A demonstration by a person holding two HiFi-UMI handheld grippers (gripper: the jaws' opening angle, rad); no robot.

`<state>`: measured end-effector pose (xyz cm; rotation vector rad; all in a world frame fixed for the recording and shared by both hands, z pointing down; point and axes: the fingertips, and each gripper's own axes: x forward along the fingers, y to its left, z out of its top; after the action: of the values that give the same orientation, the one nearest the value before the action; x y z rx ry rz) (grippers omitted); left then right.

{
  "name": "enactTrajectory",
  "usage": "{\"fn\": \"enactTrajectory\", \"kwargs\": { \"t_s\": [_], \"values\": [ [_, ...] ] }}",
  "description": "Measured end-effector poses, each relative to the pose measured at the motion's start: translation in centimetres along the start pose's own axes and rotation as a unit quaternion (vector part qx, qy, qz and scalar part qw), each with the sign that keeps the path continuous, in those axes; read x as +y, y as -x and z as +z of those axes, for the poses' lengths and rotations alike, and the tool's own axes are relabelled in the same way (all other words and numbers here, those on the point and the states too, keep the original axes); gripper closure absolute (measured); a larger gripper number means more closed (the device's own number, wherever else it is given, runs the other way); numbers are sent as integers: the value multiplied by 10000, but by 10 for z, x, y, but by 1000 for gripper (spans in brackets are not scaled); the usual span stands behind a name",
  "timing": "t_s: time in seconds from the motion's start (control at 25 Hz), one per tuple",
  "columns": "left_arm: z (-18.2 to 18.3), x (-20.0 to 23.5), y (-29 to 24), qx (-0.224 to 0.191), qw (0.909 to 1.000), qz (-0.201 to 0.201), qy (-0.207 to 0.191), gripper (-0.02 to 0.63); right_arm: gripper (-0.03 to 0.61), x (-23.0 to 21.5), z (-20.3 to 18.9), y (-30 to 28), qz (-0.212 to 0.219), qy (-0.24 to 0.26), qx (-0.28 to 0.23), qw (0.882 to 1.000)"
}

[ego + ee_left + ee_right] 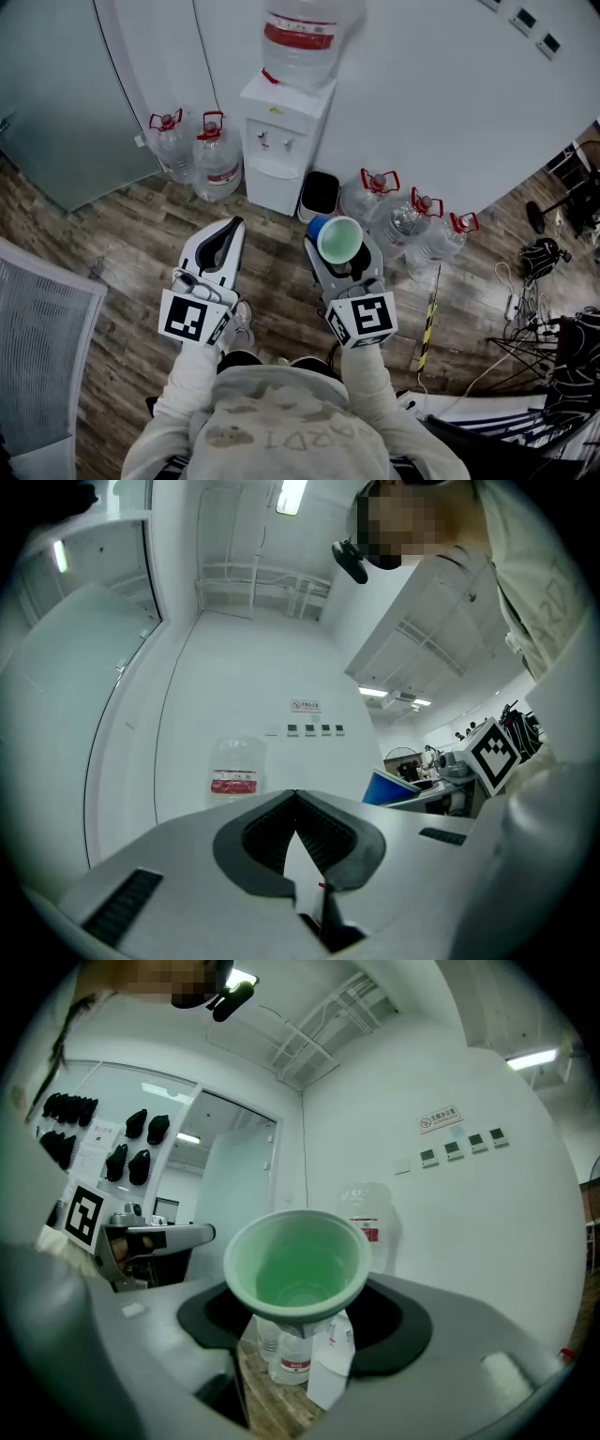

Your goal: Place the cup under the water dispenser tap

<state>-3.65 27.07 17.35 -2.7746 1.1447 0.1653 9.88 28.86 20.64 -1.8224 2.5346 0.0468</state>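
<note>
Carrying step, I judge: the right gripper [339, 247] pinches the green cup [298, 1265], mouth up, well short of the dispenser [284, 150]. The left gripper [296, 803] is pressed together, empty. Next move: carry the cup forward and down, under a tap [265, 142], kept level.

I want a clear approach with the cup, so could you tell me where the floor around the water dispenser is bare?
Bare wood floor lies straight in front of the water dispenser. Its left is crowded by two jugs; its right by a black bin and three more jugs.
</note>
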Motion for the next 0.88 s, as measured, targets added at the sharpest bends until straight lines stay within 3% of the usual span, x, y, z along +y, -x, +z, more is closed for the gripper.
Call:
{"fn": "enactTrajectory", "kwargs": {
  "t_s": [0.88],
  "values": [
    [-20, 160, -112, -113, 9978, -649, 20, 607, 275, -22, 0, -179, -629, 6, -11, 9980]
  ]
}}
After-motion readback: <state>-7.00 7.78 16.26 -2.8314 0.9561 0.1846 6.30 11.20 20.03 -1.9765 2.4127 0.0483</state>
